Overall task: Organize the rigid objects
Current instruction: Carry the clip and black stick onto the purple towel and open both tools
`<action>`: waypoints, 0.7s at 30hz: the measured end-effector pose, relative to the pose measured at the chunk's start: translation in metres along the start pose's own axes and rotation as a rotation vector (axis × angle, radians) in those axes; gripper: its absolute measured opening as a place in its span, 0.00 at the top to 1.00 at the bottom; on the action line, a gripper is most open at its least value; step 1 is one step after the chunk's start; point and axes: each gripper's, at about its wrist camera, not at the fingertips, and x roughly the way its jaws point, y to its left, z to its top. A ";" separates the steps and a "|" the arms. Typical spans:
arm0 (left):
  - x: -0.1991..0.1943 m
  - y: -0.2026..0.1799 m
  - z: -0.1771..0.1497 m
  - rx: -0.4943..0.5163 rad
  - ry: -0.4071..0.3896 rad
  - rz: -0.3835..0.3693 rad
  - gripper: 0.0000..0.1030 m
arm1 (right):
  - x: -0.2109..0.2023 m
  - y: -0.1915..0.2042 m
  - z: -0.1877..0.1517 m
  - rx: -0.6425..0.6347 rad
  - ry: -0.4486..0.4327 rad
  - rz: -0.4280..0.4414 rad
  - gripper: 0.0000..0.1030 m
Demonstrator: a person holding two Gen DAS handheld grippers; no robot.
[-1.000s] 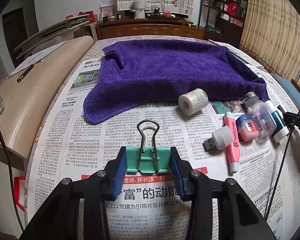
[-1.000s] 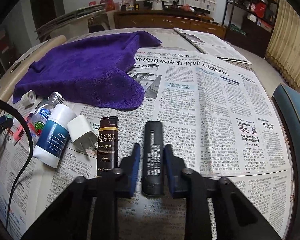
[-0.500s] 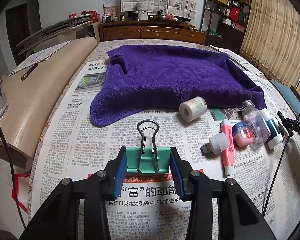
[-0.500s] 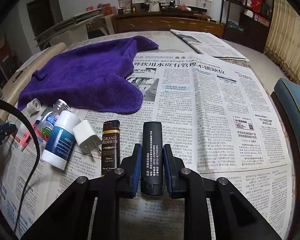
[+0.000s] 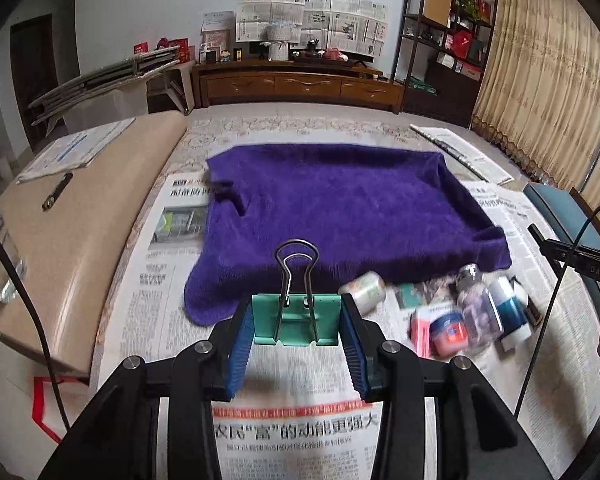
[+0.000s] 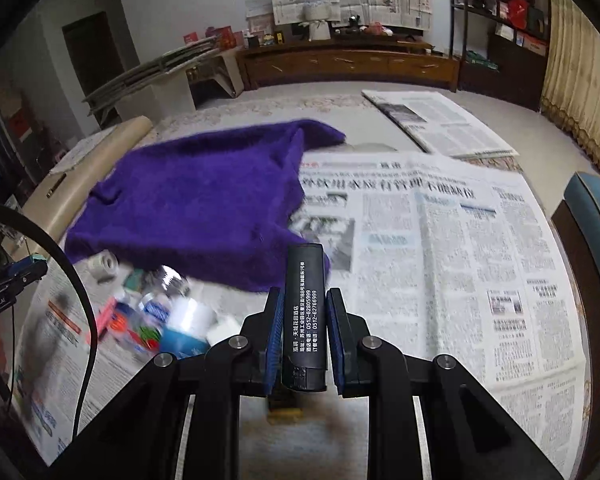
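A home living room — wooden sideboard, curtains, display shelves.

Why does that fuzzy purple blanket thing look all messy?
The purple fleece towel lies rumpled on the newspaper-covered table: its far corner is folded over and its near edge droops unevenly beside the pile of small bottles.
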 end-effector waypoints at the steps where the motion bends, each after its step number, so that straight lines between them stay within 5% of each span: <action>1: 0.002 0.000 0.009 0.003 -0.007 -0.002 0.62 | 0.001 0.004 0.007 -0.004 -0.001 0.012 0.79; 12: 0.060 -0.007 0.089 0.040 -0.010 -0.031 0.62 | 0.040 0.052 0.096 -0.060 -0.045 0.092 0.79; 21: 0.132 -0.020 0.123 0.065 0.055 -0.068 0.62 | 0.122 0.080 0.137 -0.095 0.037 0.130 0.79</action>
